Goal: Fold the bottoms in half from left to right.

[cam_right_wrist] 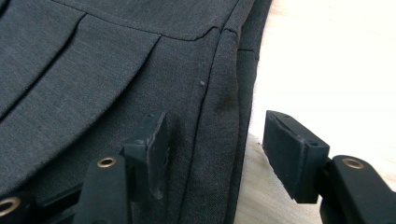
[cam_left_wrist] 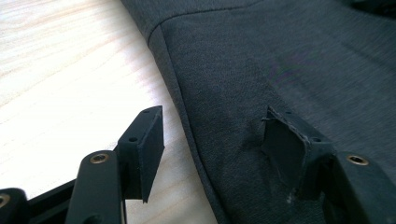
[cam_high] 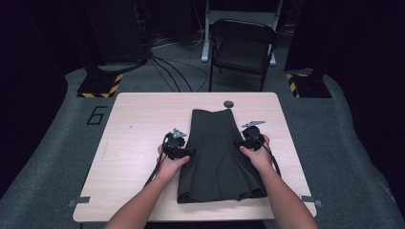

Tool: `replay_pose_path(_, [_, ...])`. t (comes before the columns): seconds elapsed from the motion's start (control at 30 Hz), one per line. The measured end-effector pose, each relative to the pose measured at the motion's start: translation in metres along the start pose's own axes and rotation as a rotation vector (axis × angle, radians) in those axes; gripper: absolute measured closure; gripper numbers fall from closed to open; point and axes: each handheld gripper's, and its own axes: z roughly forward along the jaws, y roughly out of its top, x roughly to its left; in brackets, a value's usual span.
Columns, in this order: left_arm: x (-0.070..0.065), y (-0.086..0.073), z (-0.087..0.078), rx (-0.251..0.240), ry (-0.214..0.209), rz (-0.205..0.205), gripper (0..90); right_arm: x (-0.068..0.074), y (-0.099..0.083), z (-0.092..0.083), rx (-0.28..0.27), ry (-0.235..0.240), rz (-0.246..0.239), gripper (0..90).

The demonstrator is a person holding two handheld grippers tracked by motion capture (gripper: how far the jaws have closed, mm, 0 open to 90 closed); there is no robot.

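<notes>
A dark grey pleated skirt (cam_high: 217, 155) lies flat on the light wooden table (cam_high: 138, 124), waistband at the far end, hem toward the person. My left gripper (cam_high: 187, 153) sits at the skirt's left edge, jaws wide apart: one jaw rests over bare wood, the other over the cloth, with the skirt's side seam (cam_left_wrist: 187, 116) running between them. My right gripper (cam_high: 237, 143) is at the skirt's right edge. Its jaws straddle the folded right edge (cam_right_wrist: 224, 140) of the skirt, one over cloth, one over wood, with a clear gap and no pinch.
A small dark round hole (cam_high: 229, 103) marks the table's far edge behind the waistband. A folding chair (cam_high: 241, 47) stands beyond the table, with cables on the floor. Bare wood lies left and right of the skirt.
</notes>
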Motion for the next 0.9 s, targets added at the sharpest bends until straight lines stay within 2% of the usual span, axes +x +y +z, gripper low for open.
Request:
replay_pose_path(0.03, [-0.0013, -0.0008, 0.0022, -0.012, 0.001, -0.010, 37.2, 0.0003, 0.0000, 0.0006, -0.002, -0.005, 0.009, 39.9])
replay_pose_path(0.1, [-0.0020, -0.0017, 0.0045, -0.006, 0.006, -0.008, 36.9, -0.0015, -0.0002, 0.0008, 0.000, 0.006, 0.000, 40.0])
replay_pose_path(0.23, [-0.0009, -0.0027, 0.0062, 0.005, 0.002, -0.006, 35.1, -0.0015, -0.0016, 0.0011, 0.000, 0.014, 0.026, 40.6])
replay_pose_path(0.27, [-0.0026, -0.0032, 0.0075, -0.012, 0.005, -0.023, 35.1, -0.0016, -0.0016, 0.0013, 0.001, 0.014, 0.032, 40.7])
replay_pose_path(0.33, [-0.0024, -0.0036, 0.0064, 0.001, 0.006, -0.001, 35.3, -0.0028, -0.0020, 0.0012, 0.004, 0.024, 0.039, 40.7])
replay_pose_path(0.37, [-0.0035, -0.0040, 0.0072, -0.012, 0.007, -0.013, 35.7, -0.0036, -0.0023, 0.0016, -0.002, 0.029, 0.037, 40.6])
replay_pose_path(0.47, [-0.0038, -0.0051, 0.0072, -0.023, 0.001, -0.006, 37.5, -0.0041, -0.0028, 0.0016, -0.007, 0.028, 0.026, 40.6])
replay_pose_path(0.57, [-0.0041, -0.0056, 0.0067, -0.024, -0.010, 0.013, 42.7, -0.0029, -0.0032, 0.0014, -0.007, 0.026, 0.035, 41.4])
replay_pose_path(0.6, [-0.0047, -0.0058, 0.0068, -0.027, -0.011, 0.006, 43.4, -0.0025, -0.0034, 0.0014, -0.006, 0.026, 0.036, 42.1])
replay_pose_path(0.63, [-0.0045, -0.0063, 0.0065, -0.027, -0.016, 0.013, 44.5, -0.0024, -0.0038, 0.0009, -0.007, 0.032, 0.033, 43.6])
replay_pose_path(0.77, [-0.0072, -0.0094, 0.0066, -0.056, -0.020, -0.004, 51.3, -0.0012, -0.0070, 0.0001, -0.030, 0.051, 0.016, 54.0])
replay_pose_path(0.83, [-0.0086, -0.0097, 0.0066, -0.060, -0.019, -0.013, 54.5, -0.0013, -0.0083, -0.0002, -0.040, 0.056, 0.014, 57.6])
replay_pose_path(0.9, [-0.0080, -0.0093, 0.0061, -0.052, -0.025, -0.003, 56.8, -0.0007, -0.0092, -0.0004, -0.044, 0.069, 0.020, 61.4])
